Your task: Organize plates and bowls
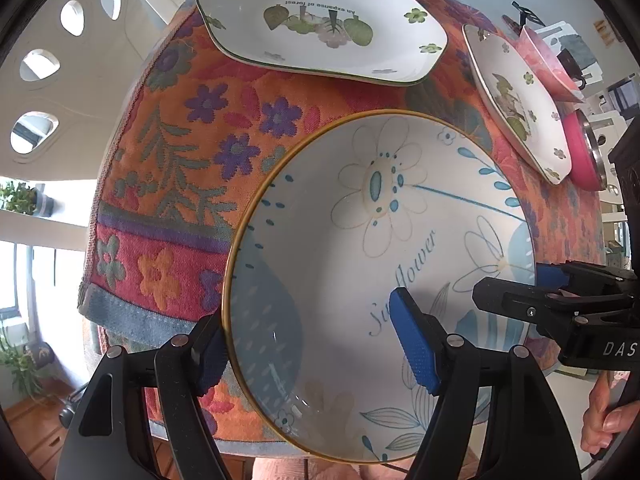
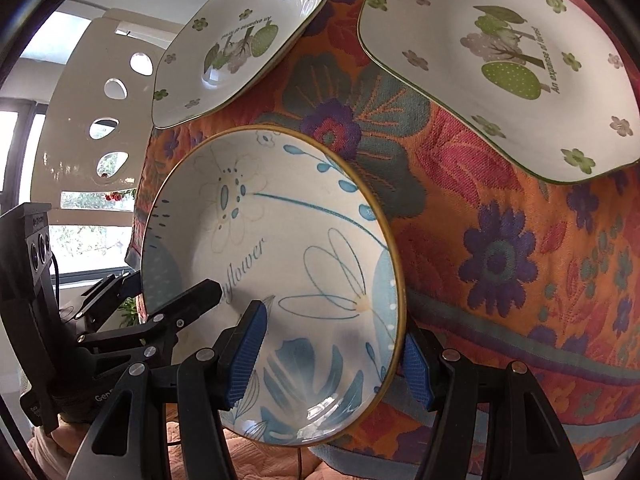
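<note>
A big white bowl (image 1: 360,240) (image 2: 280,240) with blue flowers, a gold rim and the word "flower" fills the front of both views. It hangs over the near edge of the flowered tablecloth (image 1: 180,160). My left gripper (image 1: 308,320) straddles its left wall, one blue pad outside the rim and one inside, shut on the bowl. My right gripper (image 2: 332,332) straddles the opposite wall the same way, also shut on it. Each gripper shows in the other's view: the right gripper (image 1: 528,284) and the left gripper (image 2: 160,308).
Two white hexagonal plates with tree prints lie on the cloth behind the bowl, one plate (image 1: 320,40) (image 2: 236,48) at the back left, the other plate (image 1: 516,96) (image 2: 500,60) to the right. Pink dishes (image 1: 544,64) sit beyond it. A person's hand (image 1: 604,420) holds the right gripper.
</note>
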`<action>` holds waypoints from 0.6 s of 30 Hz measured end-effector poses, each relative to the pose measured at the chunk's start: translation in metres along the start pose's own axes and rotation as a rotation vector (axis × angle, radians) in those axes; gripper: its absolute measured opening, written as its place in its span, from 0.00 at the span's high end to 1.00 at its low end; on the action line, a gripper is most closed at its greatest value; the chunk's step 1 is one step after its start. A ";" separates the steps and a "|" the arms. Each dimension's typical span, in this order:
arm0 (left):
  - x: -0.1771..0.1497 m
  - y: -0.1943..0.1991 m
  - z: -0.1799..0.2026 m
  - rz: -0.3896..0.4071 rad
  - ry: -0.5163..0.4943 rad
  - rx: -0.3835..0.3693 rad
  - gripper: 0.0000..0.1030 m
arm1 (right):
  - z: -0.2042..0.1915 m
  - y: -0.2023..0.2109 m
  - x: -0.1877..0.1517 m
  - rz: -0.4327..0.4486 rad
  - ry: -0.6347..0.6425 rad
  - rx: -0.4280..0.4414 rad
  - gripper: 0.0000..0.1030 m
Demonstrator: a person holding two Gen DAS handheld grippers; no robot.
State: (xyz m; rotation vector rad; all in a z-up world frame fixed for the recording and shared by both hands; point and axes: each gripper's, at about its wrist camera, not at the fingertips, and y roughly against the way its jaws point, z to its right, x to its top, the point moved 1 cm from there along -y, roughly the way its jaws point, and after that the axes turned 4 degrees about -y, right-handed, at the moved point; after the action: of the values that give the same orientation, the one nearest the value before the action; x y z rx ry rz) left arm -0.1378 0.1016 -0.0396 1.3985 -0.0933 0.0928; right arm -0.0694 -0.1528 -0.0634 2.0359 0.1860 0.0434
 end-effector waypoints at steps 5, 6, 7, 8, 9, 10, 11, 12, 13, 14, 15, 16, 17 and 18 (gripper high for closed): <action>0.002 -0.003 0.003 -0.005 0.005 0.020 0.32 | 0.001 -0.002 0.003 -0.028 0.015 0.005 0.41; 0.002 -0.003 0.003 -0.007 0.006 0.026 0.32 | 0.002 -0.002 0.003 -0.034 0.014 0.007 0.41; 0.002 -0.003 0.005 -0.008 0.005 0.034 0.31 | 0.002 -0.002 0.004 -0.042 0.011 0.011 0.41; 0.002 -0.002 0.006 -0.008 0.005 0.040 0.31 | 0.002 -0.002 0.005 -0.047 0.010 0.010 0.41; 0.002 -0.002 0.006 -0.007 0.007 0.045 0.31 | 0.001 -0.002 0.007 -0.053 0.011 0.007 0.41; 0.002 -0.001 0.007 -0.009 0.010 0.047 0.31 | 0.000 -0.002 0.008 -0.060 0.015 0.002 0.41; 0.002 0.000 0.007 -0.010 0.014 0.048 0.31 | 0.000 -0.002 0.010 -0.069 0.017 -0.008 0.41; 0.002 0.000 0.008 -0.010 0.019 0.049 0.31 | 0.001 -0.003 0.012 -0.077 0.015 -0.015 0.41; 0.002 0.001 0.007 -0.006 0.028 0.047 0.31 | 0.001 -0.004 0.014 -0.084 0.014 -0.018 0.41; 0.001 0.002 0.006 -0.004 0.032 0.047 0.31 | 0.002 -0.005 0.016 -0.094 0.014 -0.021 0.41; 0.000 0.002 0.006 -0.004 0.036 0.051 0.31 | 0.002 -0.007 0.018 -0.103 0.016 -0.025 0.41; -0.001 0.001 0.005 -0.014 0.039 0.061 0.31 | 0.002 -0.009 0.020 -0.108 0.022 -0.025 0.41; -0.002 -0.001 0.004 -0.025 0.038 0.071 0.31 | 0.001 -0.009 0.021 -0.109 0.032 -0.025 0.41; -0.003 -0.002 0.005 -0.032 0.033 0.080 0.31 | 0.000 -0.008 0.023 -0.103 0.042 -0.022 0.41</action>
State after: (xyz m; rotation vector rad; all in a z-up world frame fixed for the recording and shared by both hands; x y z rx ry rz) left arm -0.1404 0.0965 -0.0407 1.4775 -0.0403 0.0943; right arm -0.0475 -0.1463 -0.0714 2.0013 0.3156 0.0242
